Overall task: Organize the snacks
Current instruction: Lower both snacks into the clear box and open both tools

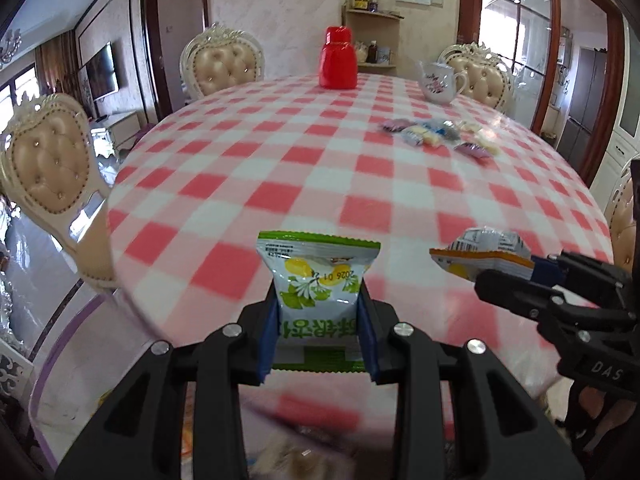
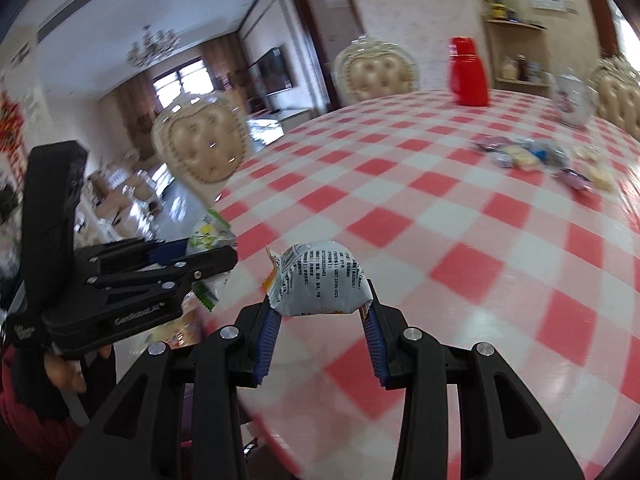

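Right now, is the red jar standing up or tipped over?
Standing up. The red jar sits on its base on the checked table, its cap on top.

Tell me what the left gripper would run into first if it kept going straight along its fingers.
Most likely the checked tablecloth itself: the left gripper, shut on the green snack packet, points down at bare cloth. The red jar stands much farther along that line, though depth is hard to judge.

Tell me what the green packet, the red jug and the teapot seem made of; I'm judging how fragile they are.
Green packet: glossy plastic film, crinkled with a crimped seal. Red jug: probably smooth moulded plastic with a soft sheen. Teapot: apparently glazed ceramic, white, shiny, floral print.
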Available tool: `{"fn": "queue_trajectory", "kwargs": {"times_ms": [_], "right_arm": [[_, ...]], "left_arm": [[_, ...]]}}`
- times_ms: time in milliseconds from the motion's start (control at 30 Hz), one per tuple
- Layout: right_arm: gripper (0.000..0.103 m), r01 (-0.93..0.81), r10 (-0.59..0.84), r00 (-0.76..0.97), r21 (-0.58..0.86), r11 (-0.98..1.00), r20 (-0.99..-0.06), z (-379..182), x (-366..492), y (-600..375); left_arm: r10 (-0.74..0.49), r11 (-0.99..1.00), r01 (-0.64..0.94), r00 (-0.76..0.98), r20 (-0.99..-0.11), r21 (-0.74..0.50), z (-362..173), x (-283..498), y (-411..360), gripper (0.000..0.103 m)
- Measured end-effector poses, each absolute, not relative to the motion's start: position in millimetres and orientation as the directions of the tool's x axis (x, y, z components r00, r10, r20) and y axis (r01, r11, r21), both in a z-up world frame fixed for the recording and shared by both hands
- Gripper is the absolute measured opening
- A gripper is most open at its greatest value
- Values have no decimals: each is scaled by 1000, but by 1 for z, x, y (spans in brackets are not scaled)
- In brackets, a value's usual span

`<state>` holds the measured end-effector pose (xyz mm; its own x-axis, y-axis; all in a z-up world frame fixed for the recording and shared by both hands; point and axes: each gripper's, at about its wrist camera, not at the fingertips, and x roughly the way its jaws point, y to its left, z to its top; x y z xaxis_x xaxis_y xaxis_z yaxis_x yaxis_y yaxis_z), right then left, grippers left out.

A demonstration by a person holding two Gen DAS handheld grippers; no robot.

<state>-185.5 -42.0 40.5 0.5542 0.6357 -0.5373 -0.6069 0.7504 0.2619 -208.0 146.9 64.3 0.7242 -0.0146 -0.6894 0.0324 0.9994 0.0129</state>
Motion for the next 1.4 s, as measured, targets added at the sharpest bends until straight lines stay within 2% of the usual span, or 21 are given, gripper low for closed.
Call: {"fn": "queue_trajectory", "kwargs": {"times_ms": [467, 667, 867, 900, 933, 1000, 1100, 1400], "right_arm": [[39, -812, 710, 377, 156, 562, -595, 28, -243, 62], [39, -858, 717, 314, 136, 495, -623, 19, -258, 85], [40, -921, 766, 206, 142, 361, -609, 18, -280, 96], [42, -928, 775, 196, 141, 344, -601, 20, -284, 97], [47, -936, 789, 182, 143, 322, -587, 22, -288, 96], [57, -942, 811, 170, 150, 300, -559, 28, -291, 93], [66, -933, 828, 206, 152, 327, -522, 39, -288, 79], [82, -797, 785, 399, 244, 552, -473, 49, -229, 5]], "left_arm": [[152, 987, -58, 647, -747, 151, 46, -253, 240, 35], [191, 981, -130, 597, -779, 141, 28, -269, 277, 35], [214, 976, -156, 562, -799, 152, 18, -266, 289, 36], [231, 973, -153, 553, -800, 175, 16, -266, 288, 40], [253, 967, -156, 543, -801, 200, 15, -266, 288, 60], [300, 954, -181, 546, -782, 240, 16, -267, 289, 87], [329, 944, -205, 540, -775, 257, 18, -266, 289, 90], [362, 930, -169, 589, -723, 328, 38, -250, 251, 97]]}}
